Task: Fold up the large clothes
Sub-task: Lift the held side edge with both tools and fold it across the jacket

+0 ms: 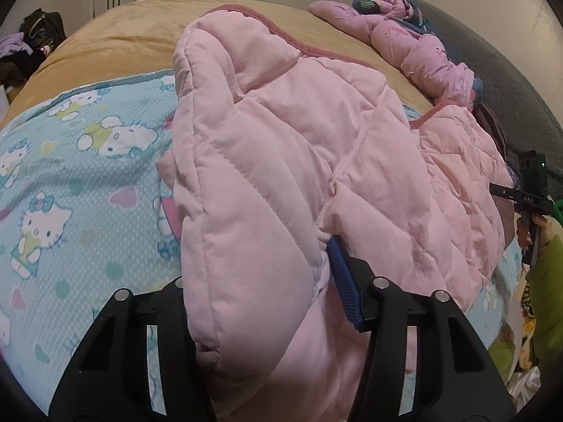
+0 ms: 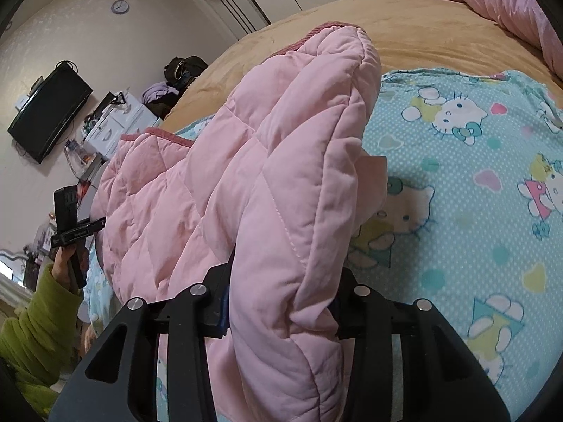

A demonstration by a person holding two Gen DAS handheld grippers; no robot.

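Left wrist: second pink garment (image 1: 415, 38) beyond, cartoon-print sheet (image 1: 70, 161) beneath

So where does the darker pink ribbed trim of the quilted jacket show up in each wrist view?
Left wrist: the ribbed trim runs along the pink jacket's far top edge, upper centre, and again at mid-right.
Right wrist: the same trim sits at upper centre, with another stretch at mid-left.
Shared landmark: the blue cartoon-cat blanket under the jacket.
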